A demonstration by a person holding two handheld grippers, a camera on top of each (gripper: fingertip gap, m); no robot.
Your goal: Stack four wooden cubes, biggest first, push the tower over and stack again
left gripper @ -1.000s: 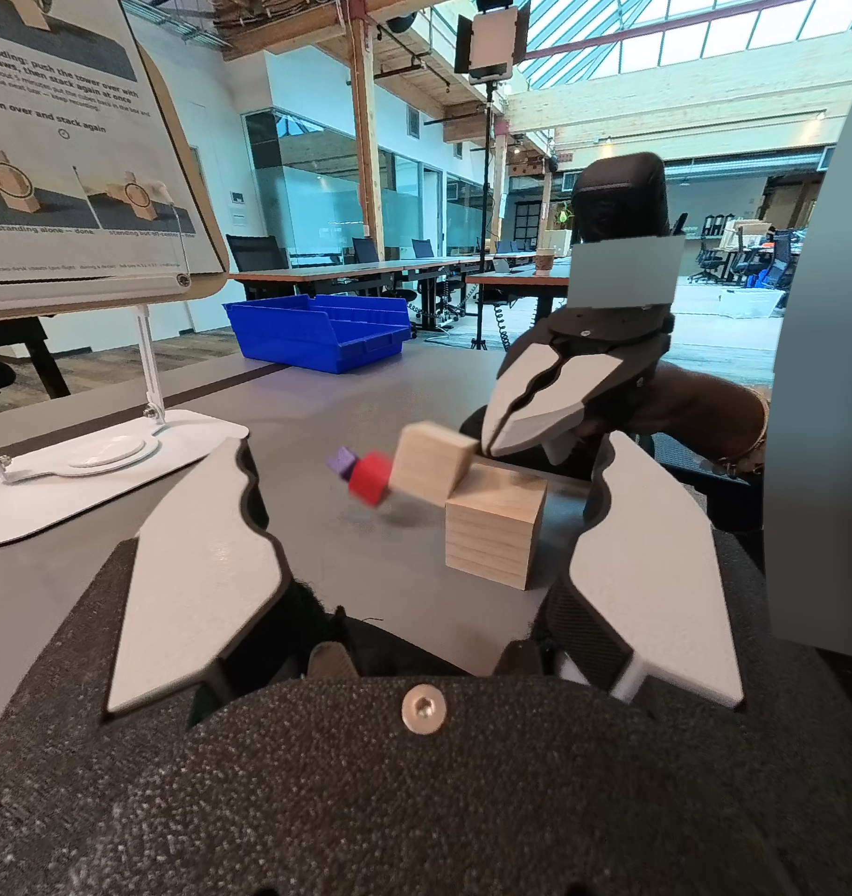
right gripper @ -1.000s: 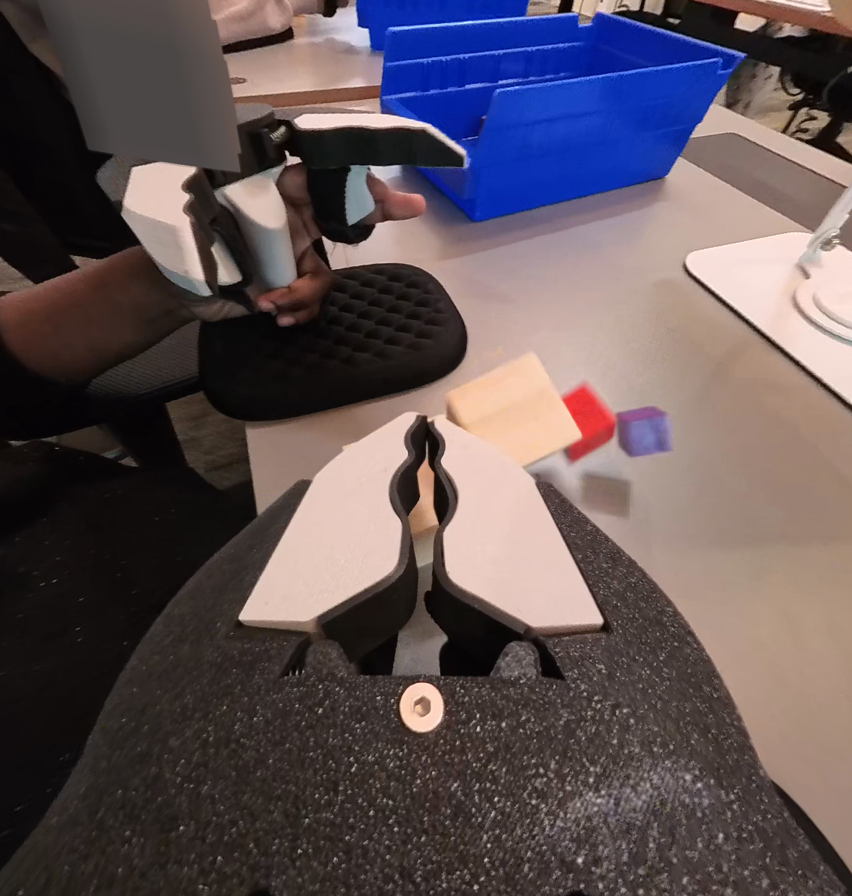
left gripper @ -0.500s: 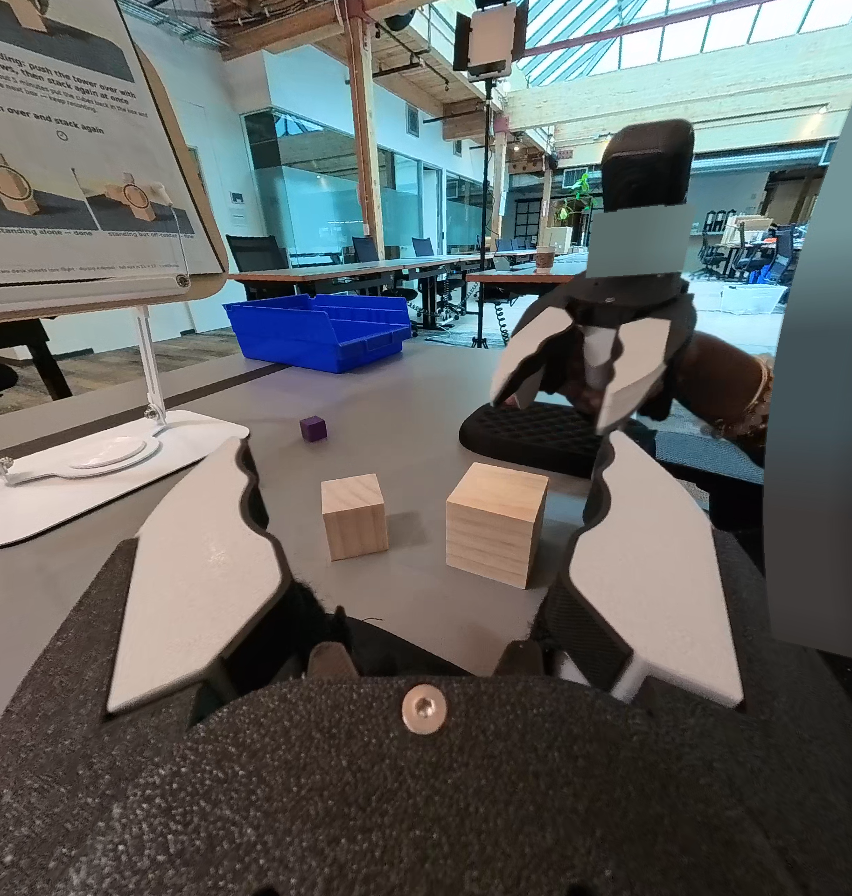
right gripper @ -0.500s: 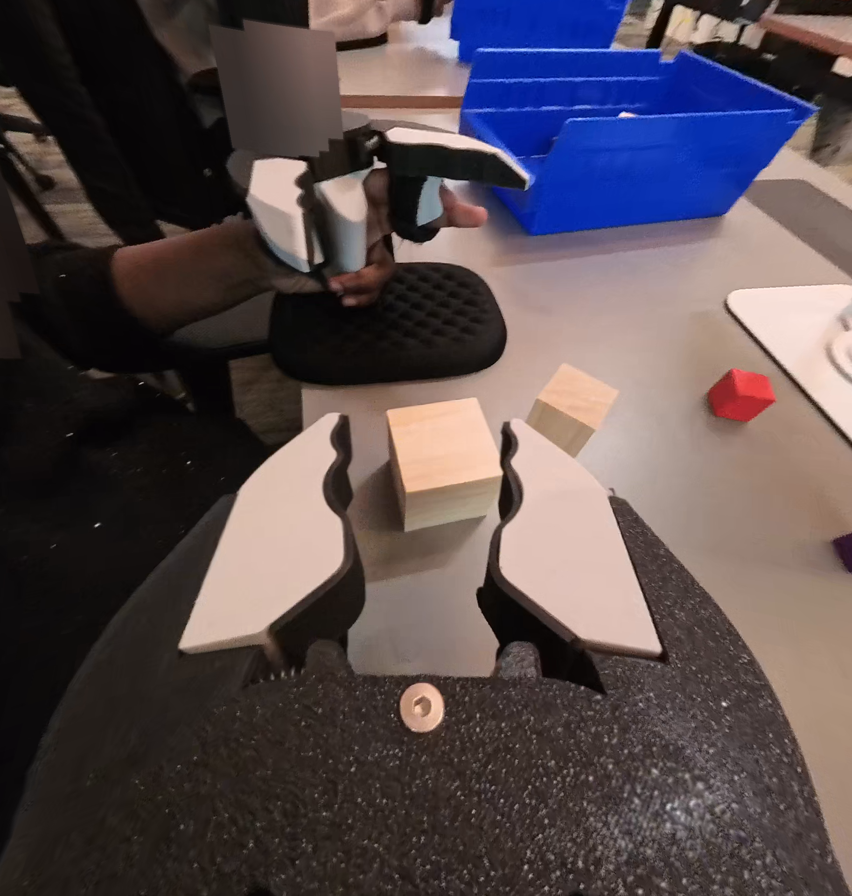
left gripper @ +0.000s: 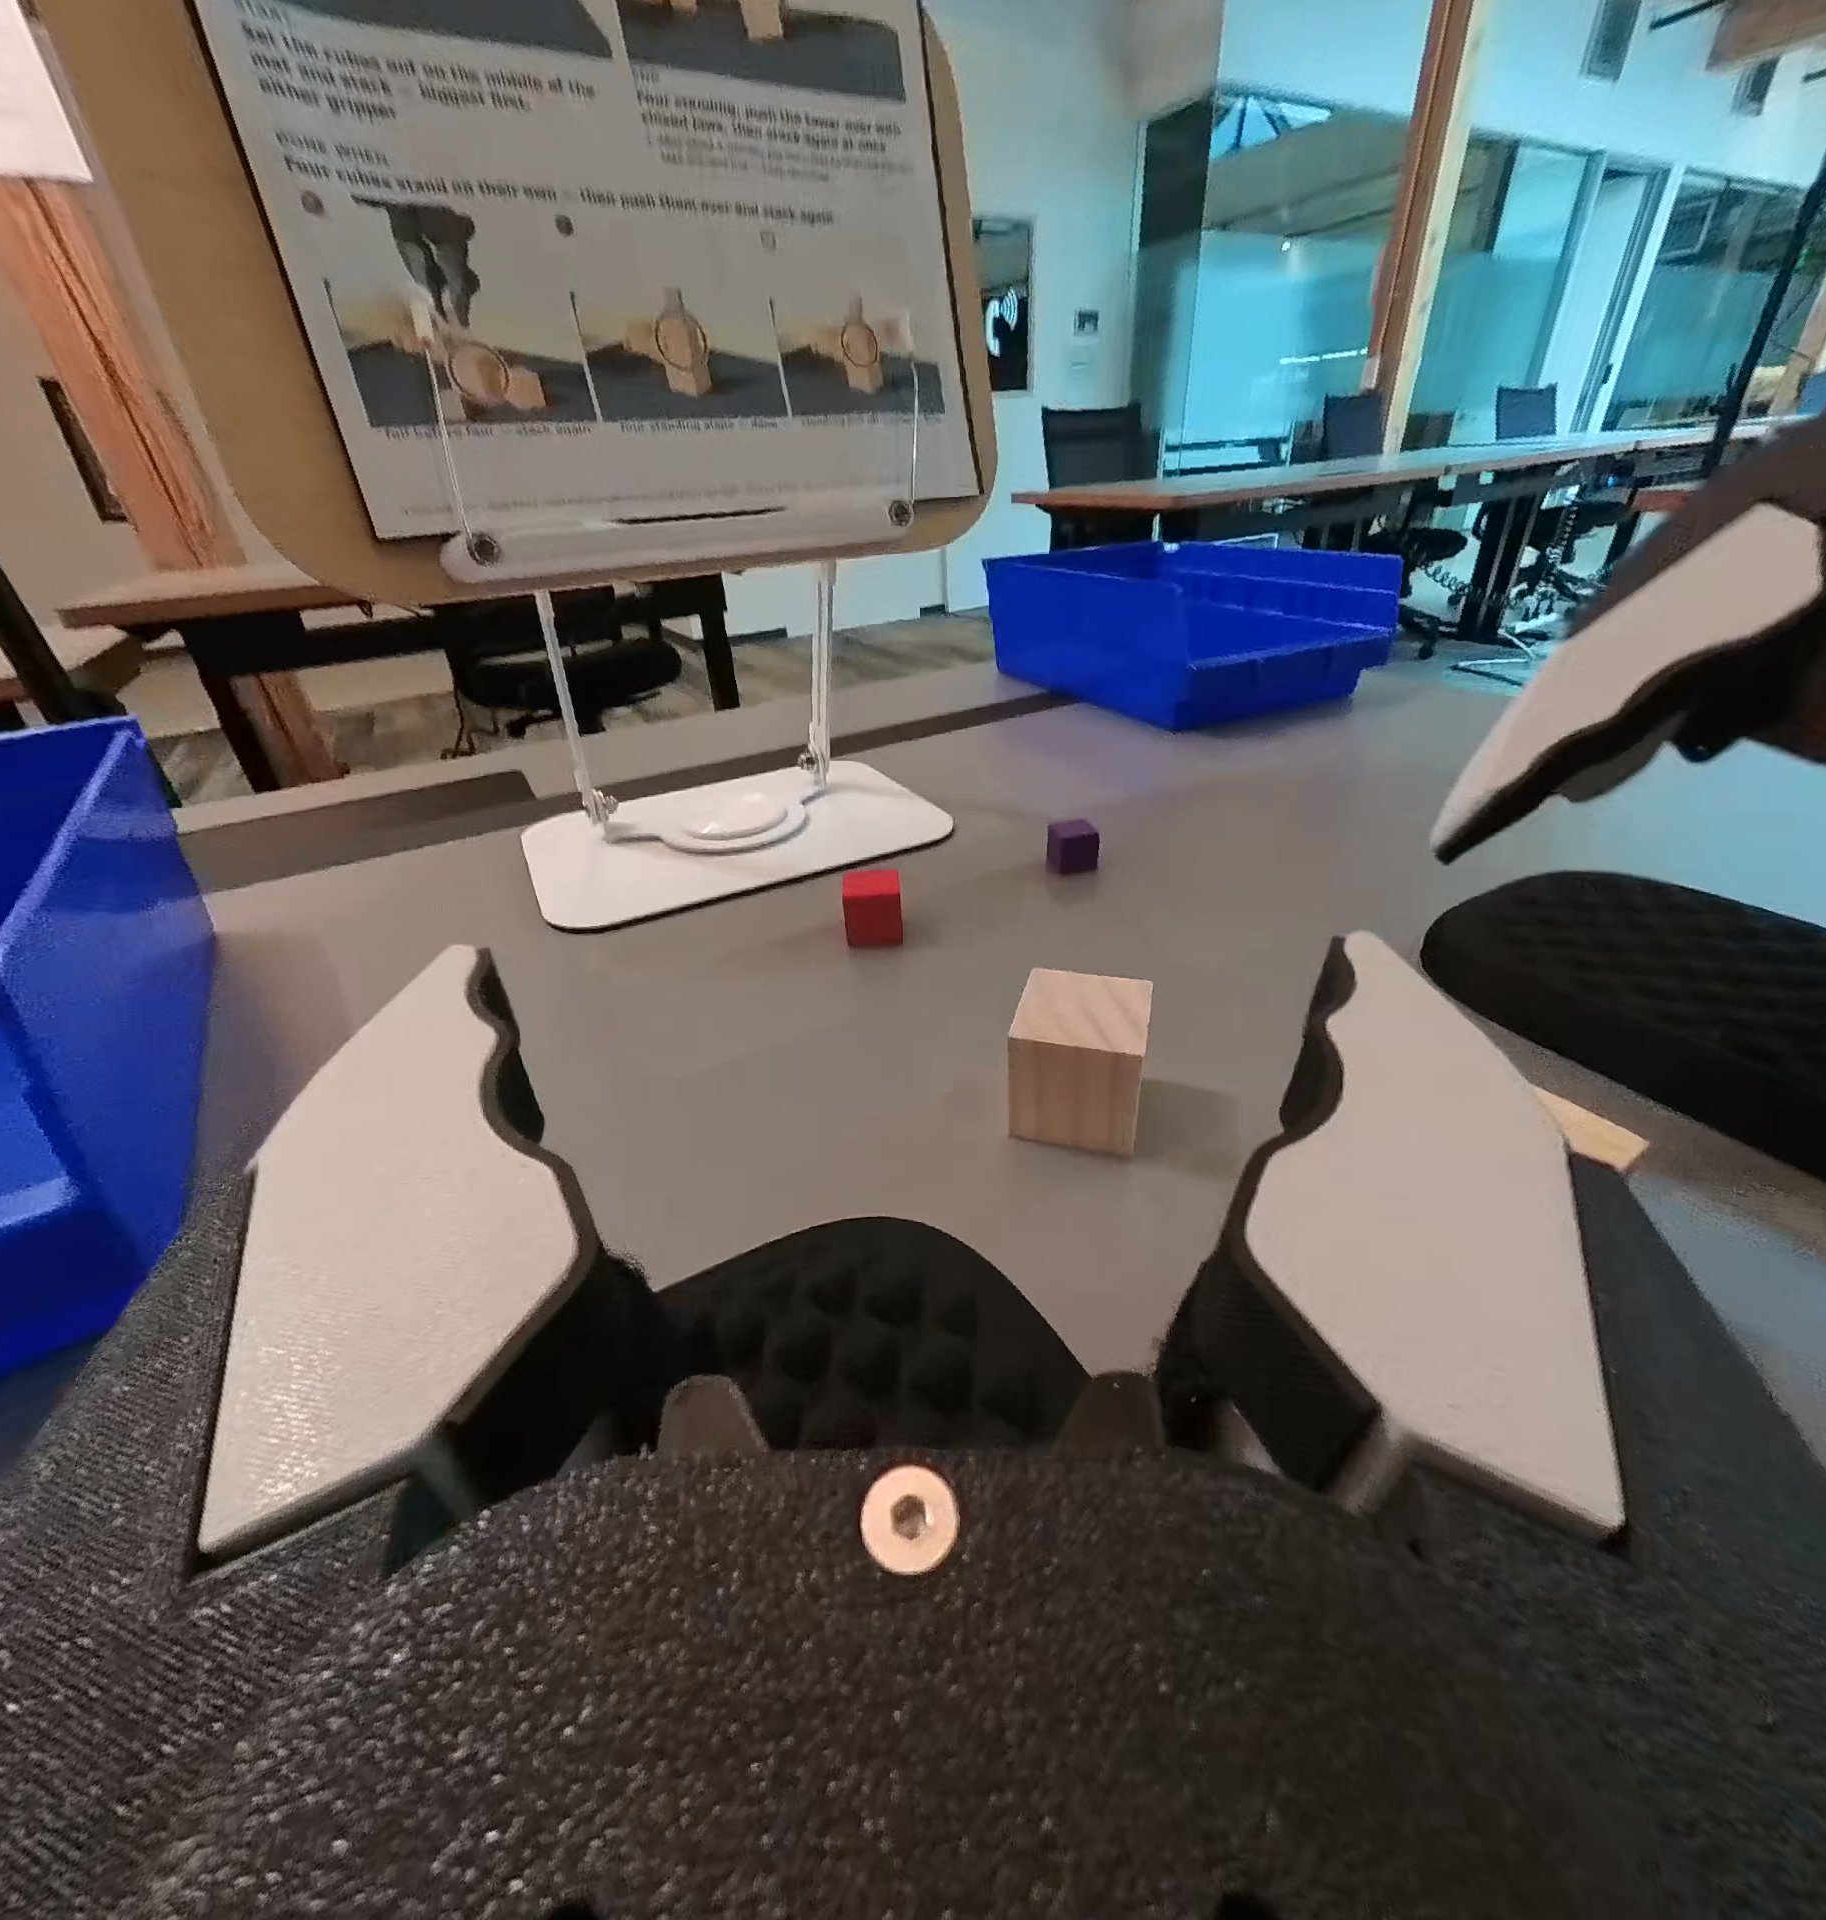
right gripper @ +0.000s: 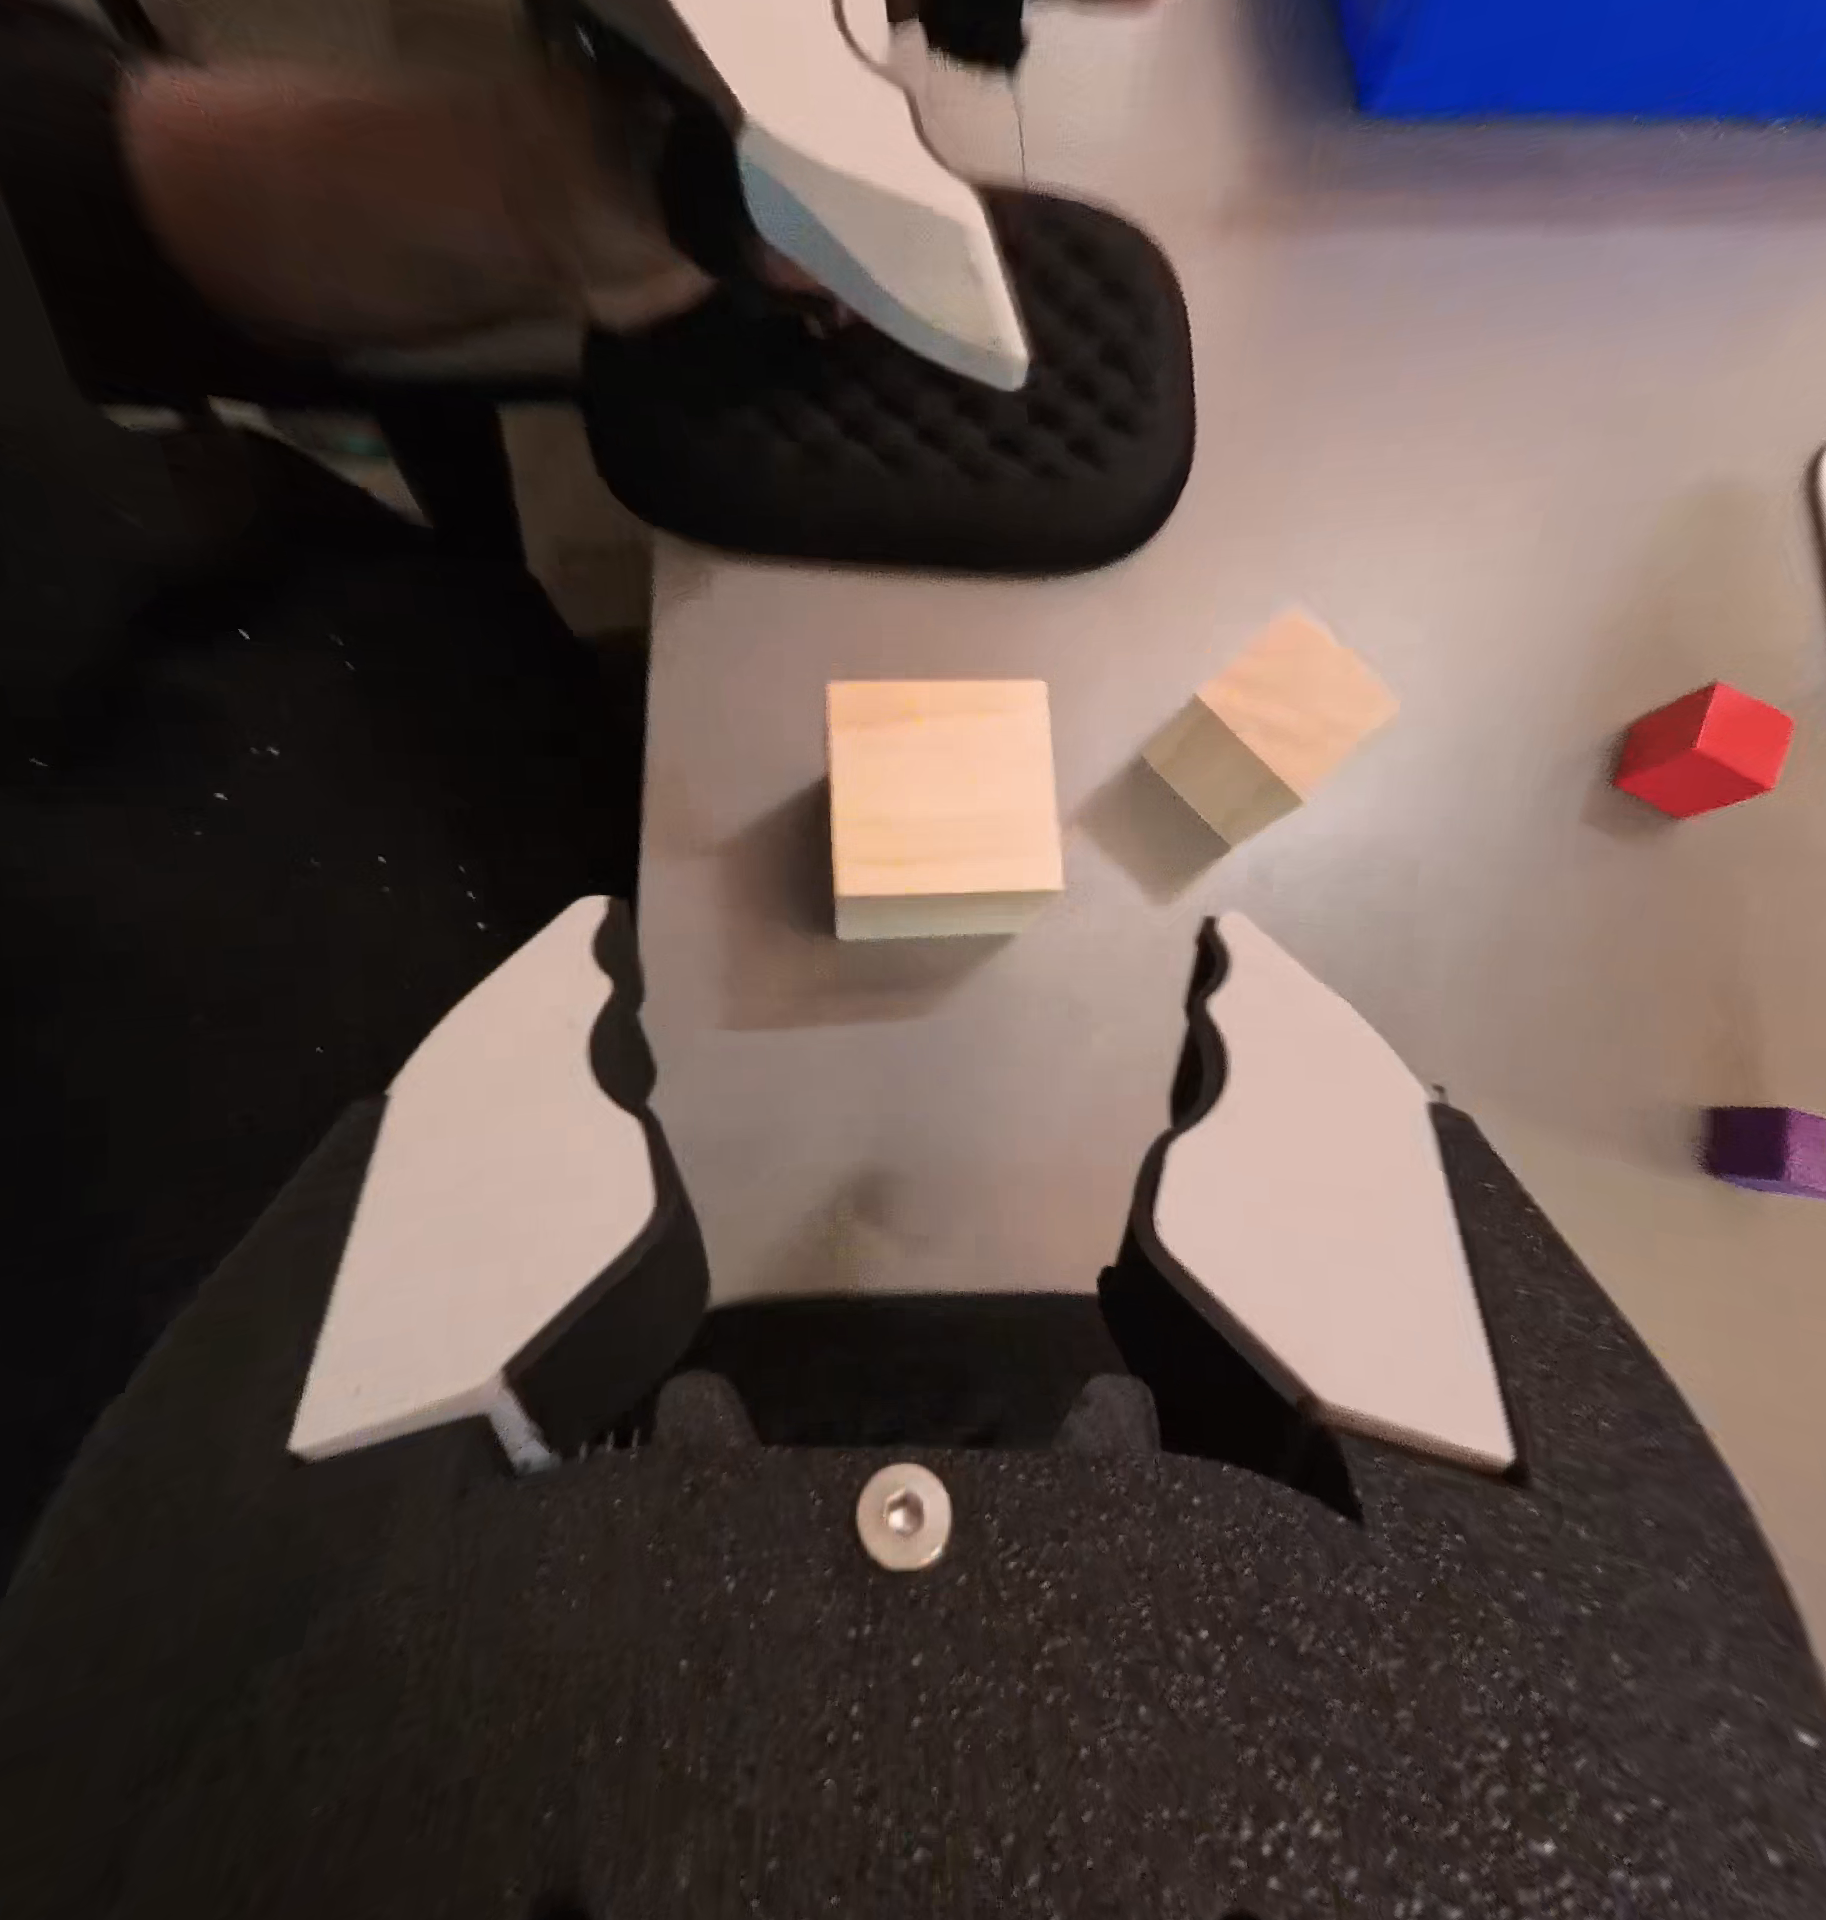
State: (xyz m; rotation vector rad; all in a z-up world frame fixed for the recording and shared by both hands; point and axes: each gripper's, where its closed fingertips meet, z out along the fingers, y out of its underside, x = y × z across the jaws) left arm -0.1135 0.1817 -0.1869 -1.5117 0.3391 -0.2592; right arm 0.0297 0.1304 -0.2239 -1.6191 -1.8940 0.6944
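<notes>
My left gripper [left gripper: 909, 951] is open wide and holds nothing. It hovers over a black dimpled pad [left gripper: 867, 1340]. A mid-sized wooden cube [left gripper: 1080, 1060] stands on the grey table [left gripper: 732, 1091] ahead of its fingertips, nearer the right finger. A red cube [left gripper: 873, 907] and a small purple cube [left gripper: 1072, 845] lie farther off. My right gripper [right gripper: 909, 925] is open and looks down from above the table. A large wooden cube [right gripper: 940, 805] sits just beyond its fingertips, untouched. The mid-sized cube [right gripper: 1262, 753], the red cube [right gripper: 1704, 764] and the purple cube [right gripper: 1776, 1164] lie to its right.
A white stand base [left gripper: 732, 842] carries a printed instruction board. One blue bin [left gripper: 1189, 634] stands at the far right and another [left gripper: 47, 1039] at the near left. A second black pad [left gripper: 1667, 1018] lies on the right. The table's edge [right gripper: 644, 727] runs left of the large cube. From the right gripper's tips to the large wooden cube [right gripper: 940, 805] is close to 5 cm.
My right gripper was shut against the stacked cubes and they tumbled apart; red and purple rolled away. It then opened and rose above the large cube. My left gripper turned left and opened slightly wider.
</notes>
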